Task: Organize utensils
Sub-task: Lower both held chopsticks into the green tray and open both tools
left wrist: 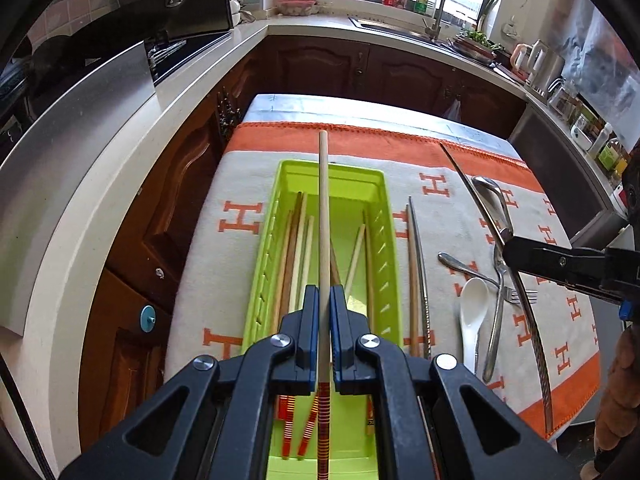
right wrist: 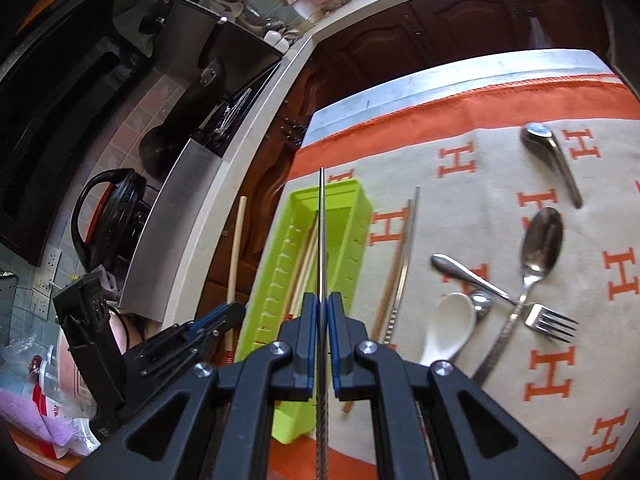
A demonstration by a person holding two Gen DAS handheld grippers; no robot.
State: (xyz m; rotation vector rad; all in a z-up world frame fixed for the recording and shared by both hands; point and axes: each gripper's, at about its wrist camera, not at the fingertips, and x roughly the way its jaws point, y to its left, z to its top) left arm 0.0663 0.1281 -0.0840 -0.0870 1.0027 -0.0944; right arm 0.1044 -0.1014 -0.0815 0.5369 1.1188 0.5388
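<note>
My left gripper [left wrist: 324, 294] is shut on a pale wooden chopstick [left wrist: 322, 208] with a red-striped end, held lengthwise above the green plastic tray [left wrist: 360, 174]. Several wooden chopsticks [left wrist: 298, 248] lie in that tray. My right gripper [right wrist: 322, 300] is shut on a thin metal chopstick [right wrist: 321, 220], raised over the tray's [right wrist: 360, 232] right side. In the left wrist view, the right gripper [left wrist: 508, 250] comes in from the right with the metal chopstick [left wrist: 532, 328] slanting across the cloth. One wooden chopstick [right wrist: 394, 264] and one metal chopstick [right wrist: 408, 256] lie right of the tray.
On the orange and grey cloth [right wrist: 500, 184] lie a white ceramic spoon [right wrist: 452, 324], a metal spoon [right wrist: 542, 240], a fork [right wrist: 548, 320] and a short steel soup spoon [right wrist: 552, 156]. A white kitchen counter [left wrist: 120, 216] curves around the left and back, with a sink tap [left wrist: 438, 4].
</note>
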